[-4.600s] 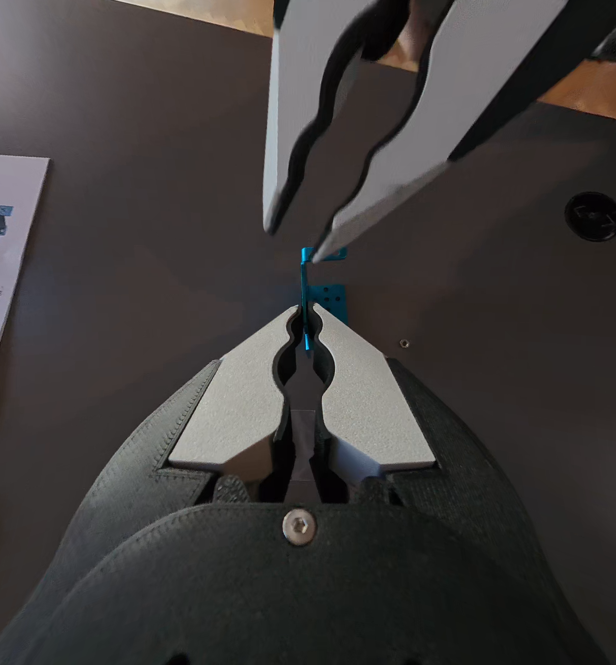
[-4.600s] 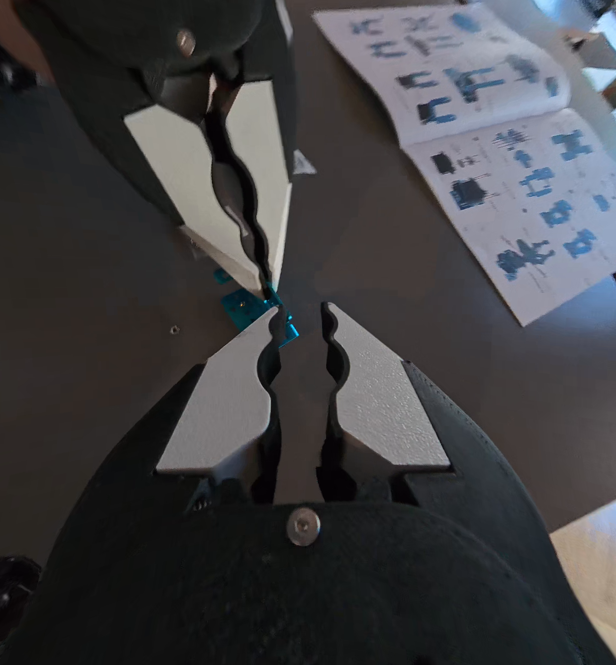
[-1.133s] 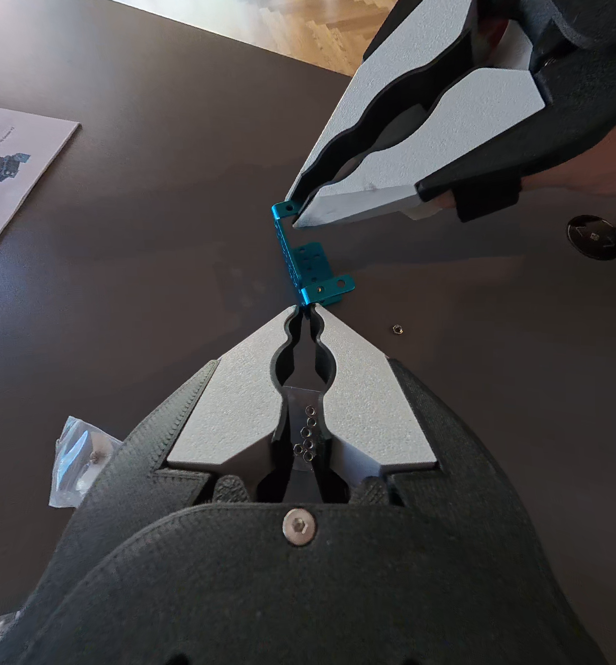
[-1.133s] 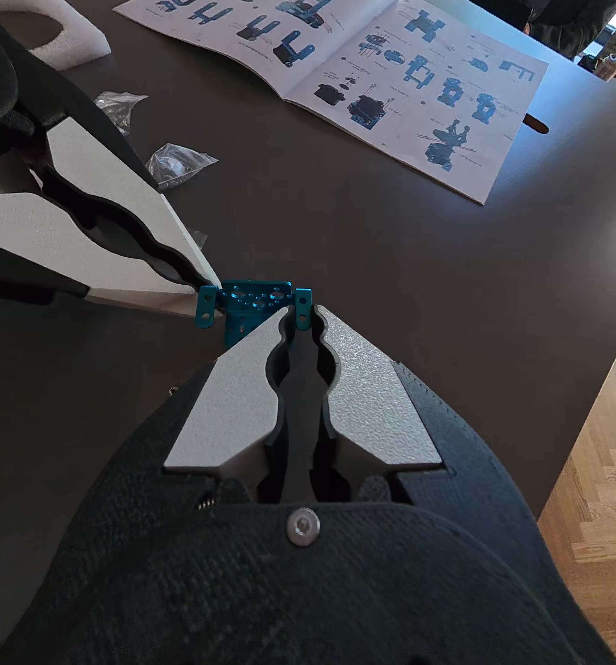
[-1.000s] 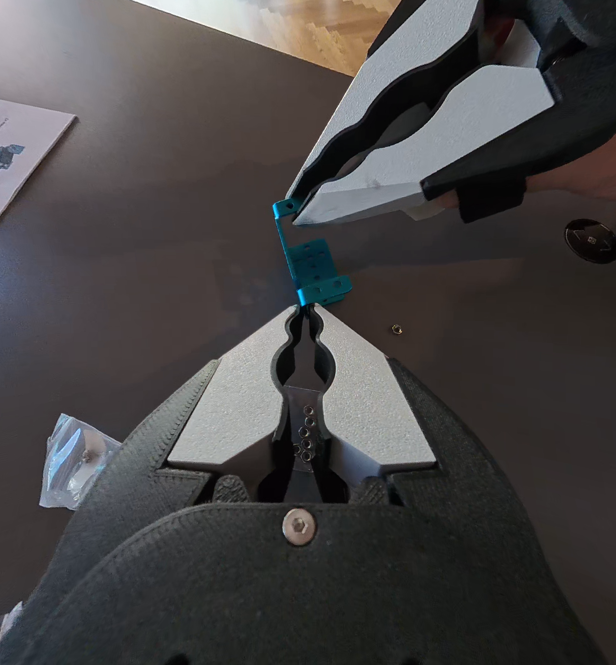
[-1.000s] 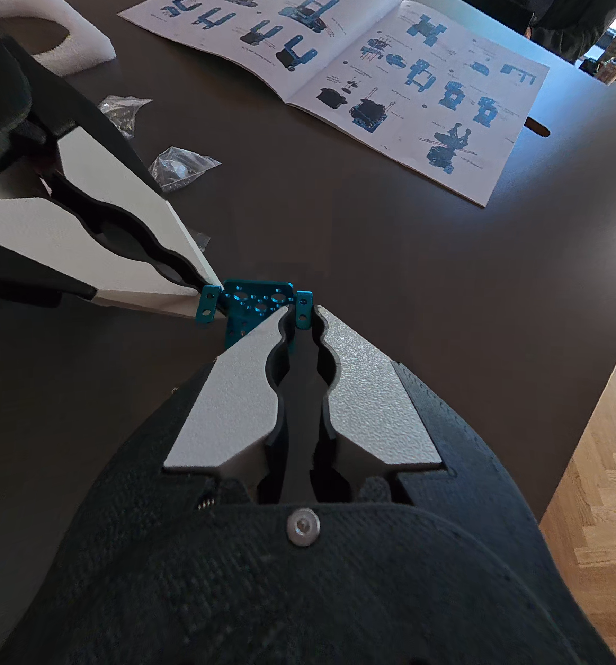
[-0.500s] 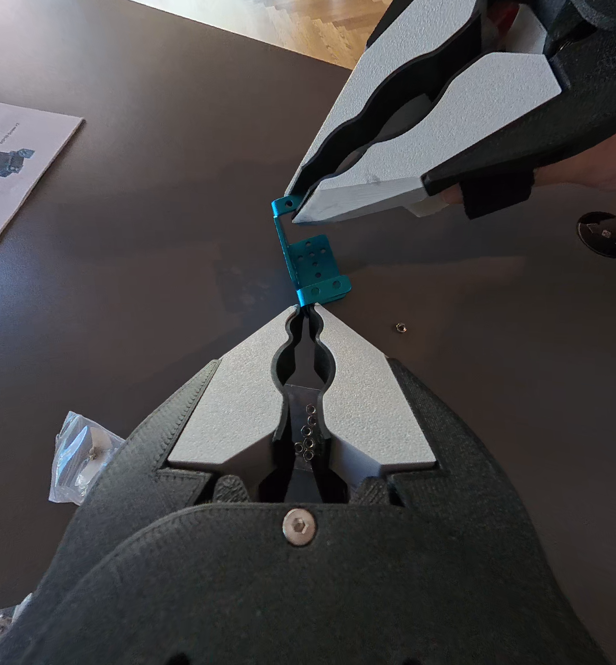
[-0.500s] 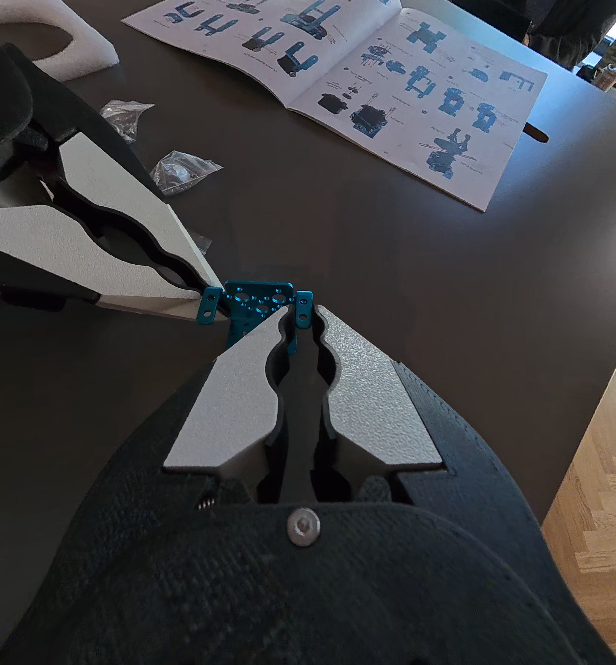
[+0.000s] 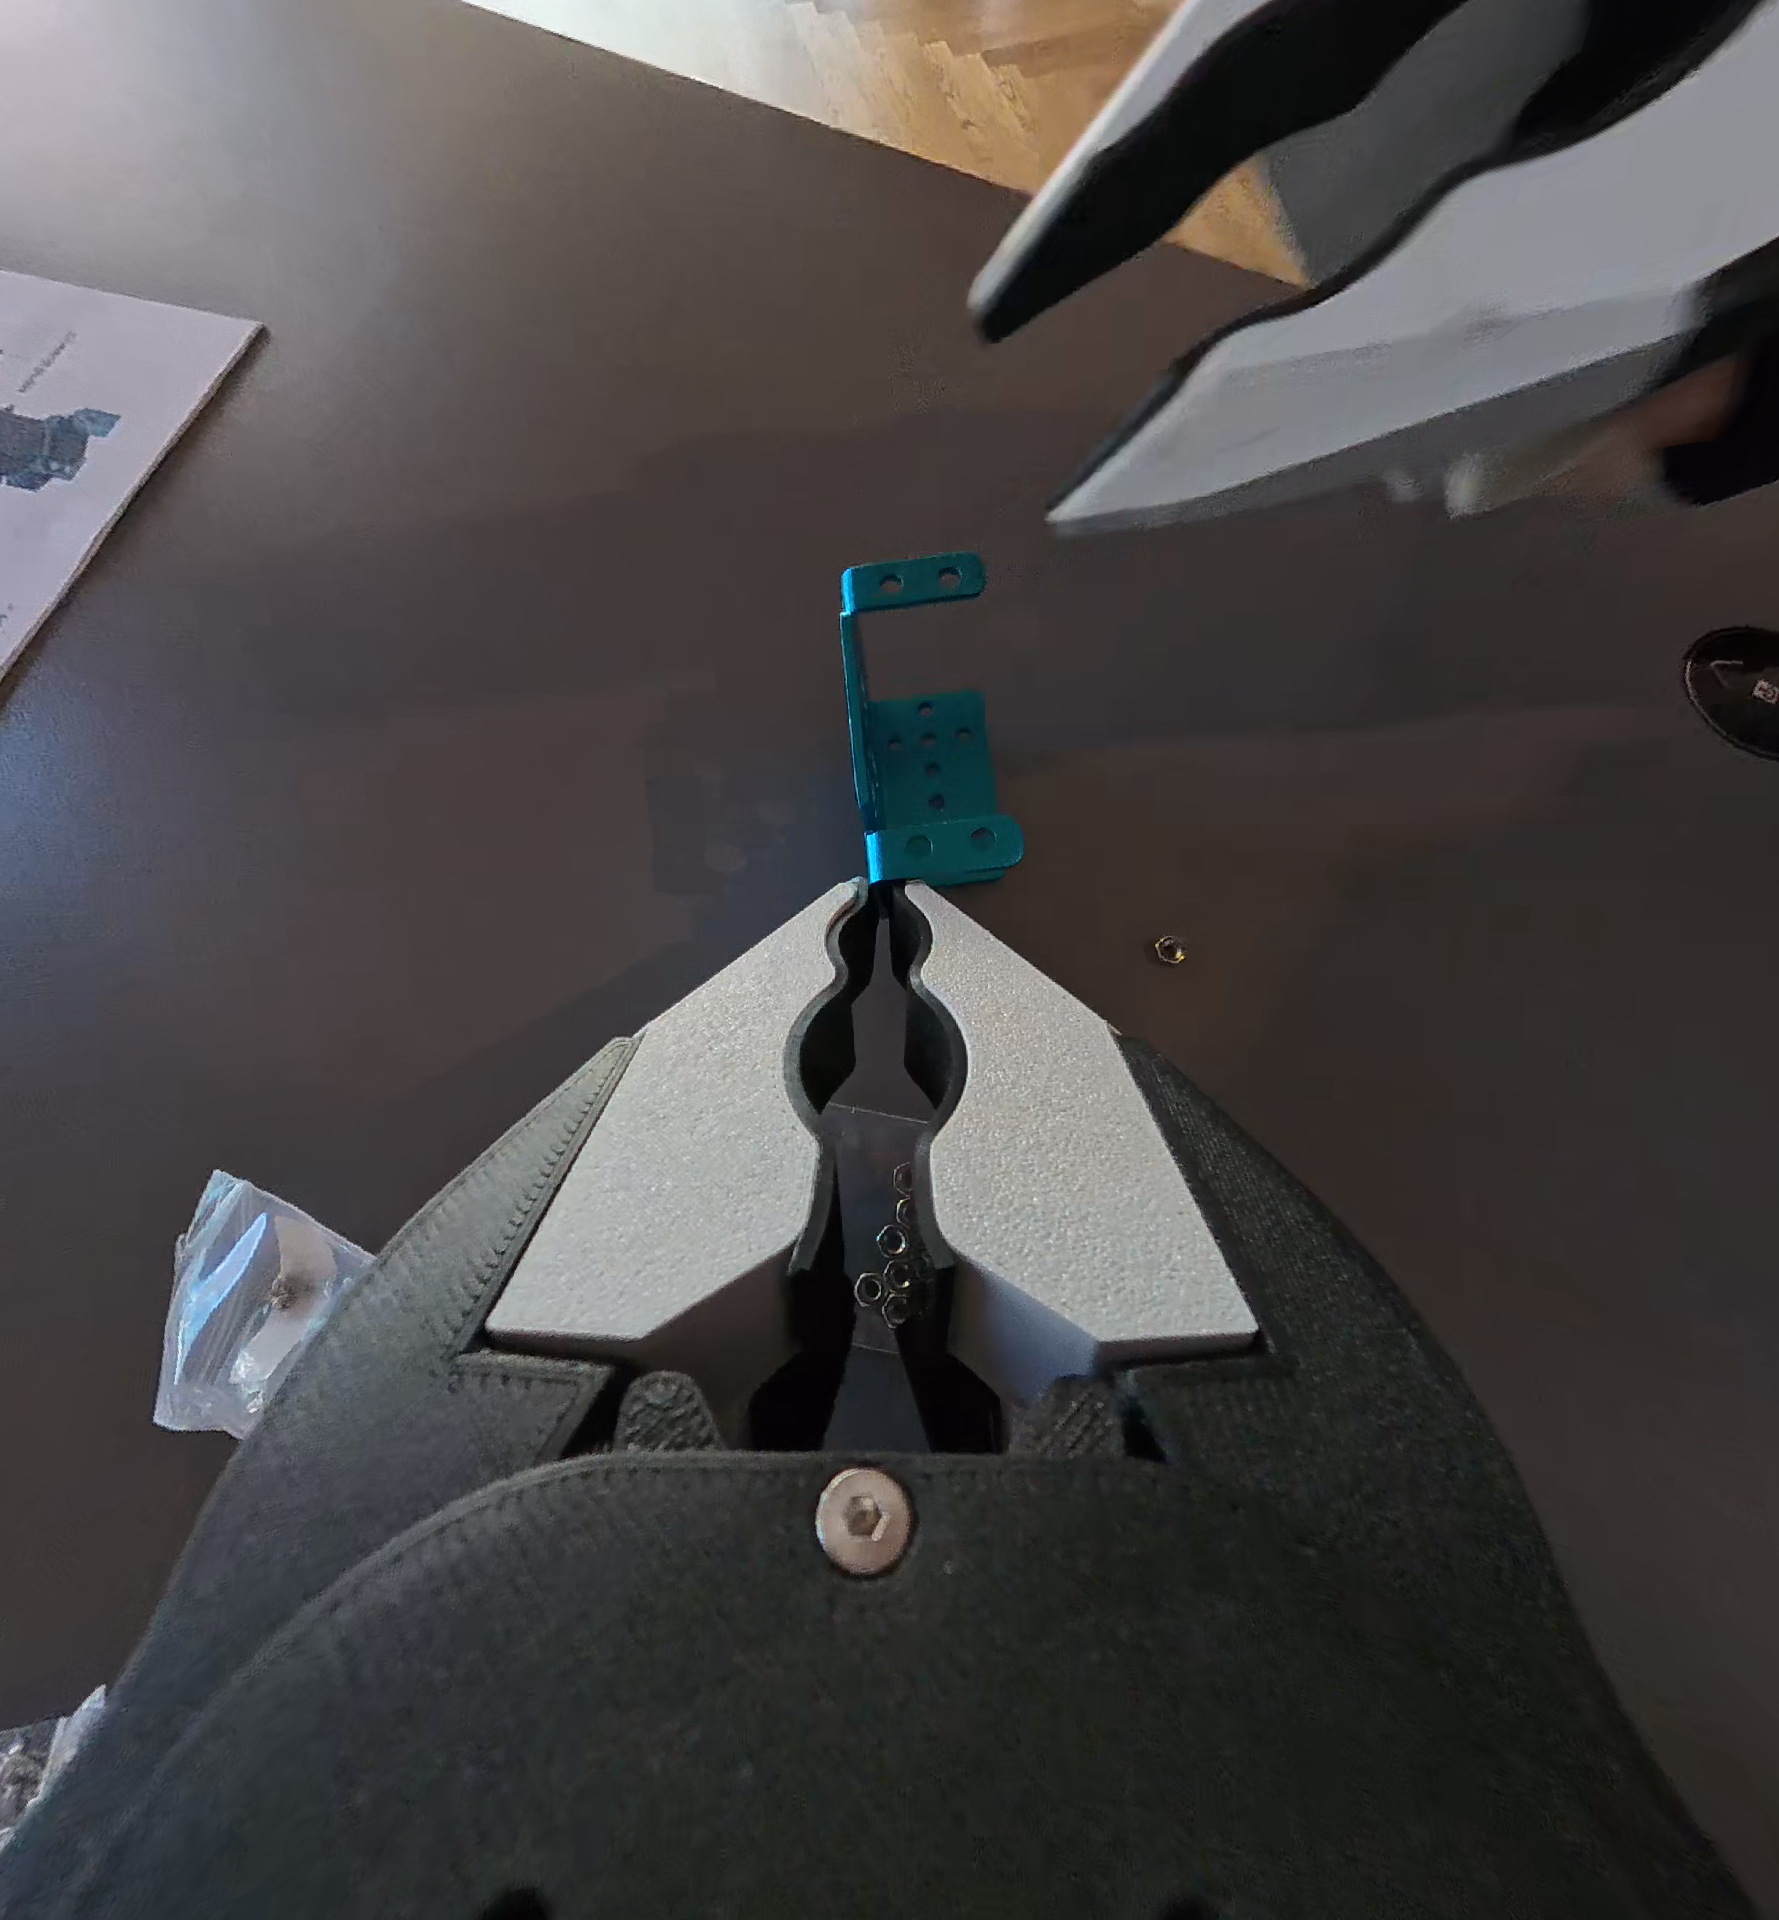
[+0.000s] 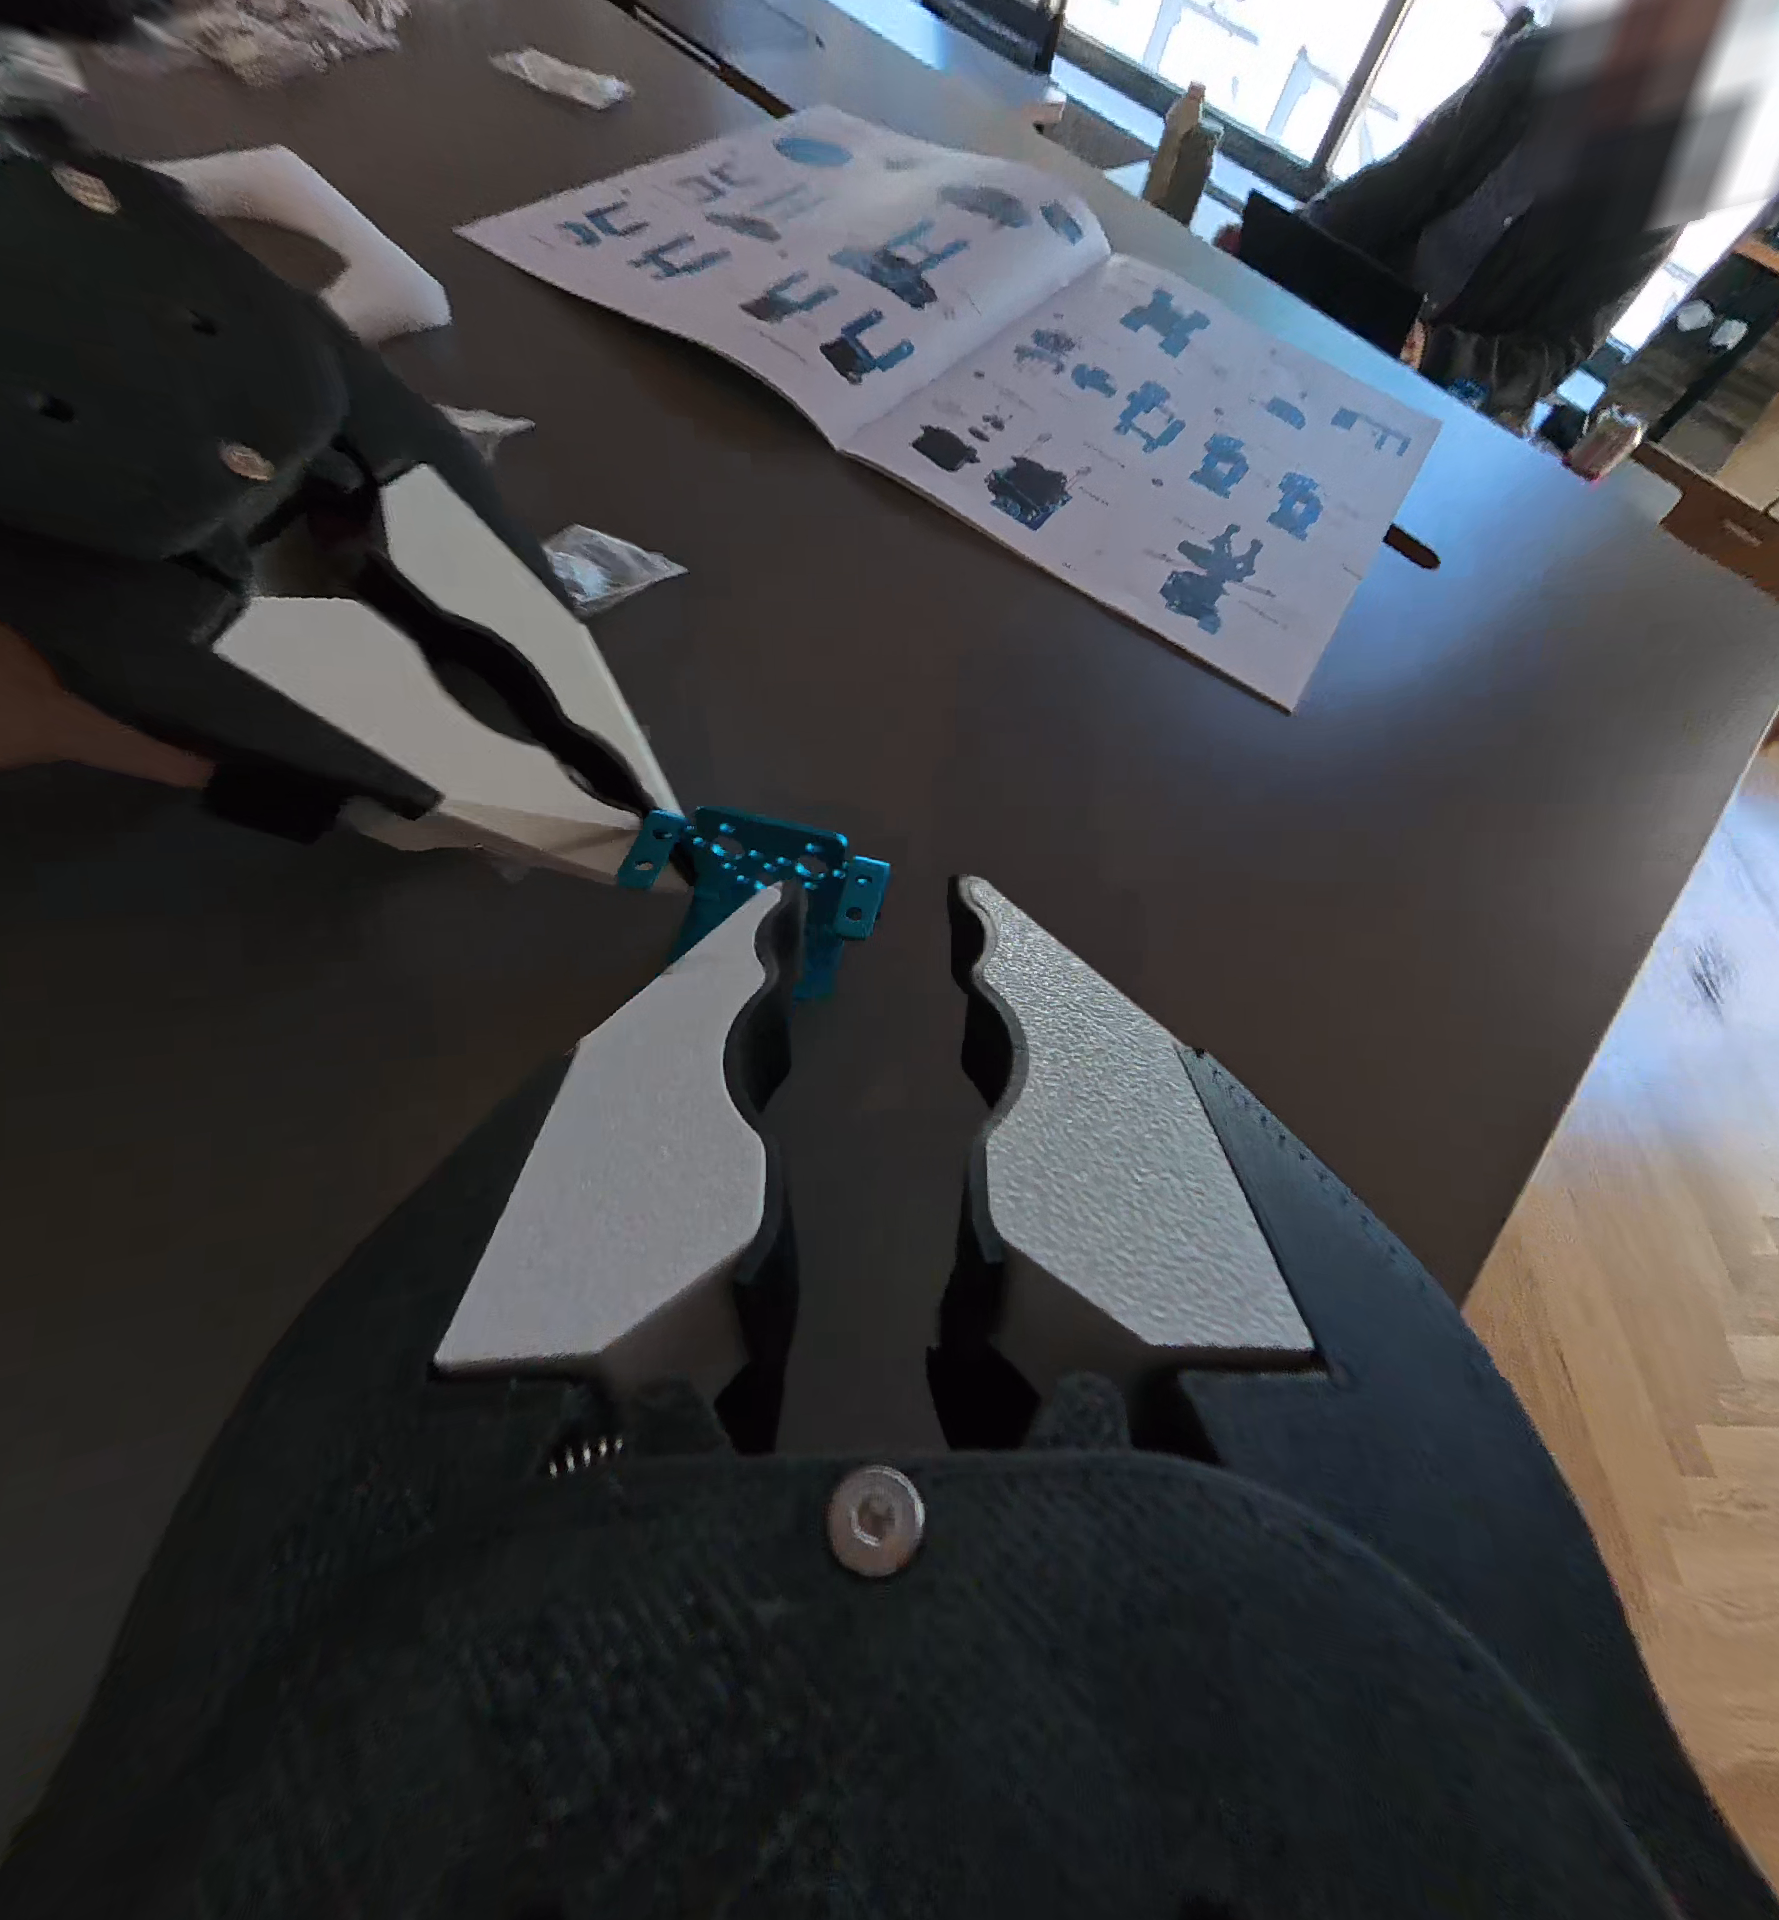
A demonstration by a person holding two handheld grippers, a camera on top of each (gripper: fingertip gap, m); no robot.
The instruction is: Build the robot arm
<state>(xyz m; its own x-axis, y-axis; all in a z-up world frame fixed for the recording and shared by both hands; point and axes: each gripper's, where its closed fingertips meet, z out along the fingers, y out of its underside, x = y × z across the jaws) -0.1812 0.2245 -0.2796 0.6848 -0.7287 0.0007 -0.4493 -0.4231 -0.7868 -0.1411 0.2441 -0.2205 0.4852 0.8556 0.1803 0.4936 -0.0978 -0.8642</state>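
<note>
Bracket (image 9: 916, 727) pinched at left claw (image 9: 883, 896) tips — right claw (image 10: 869, 899) spread, beside it.

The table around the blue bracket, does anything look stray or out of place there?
One small nut lies loose on the dark table, to the right of the blue bracket, apart from the other nuts, which sit bagged under the left gripper.
</note>
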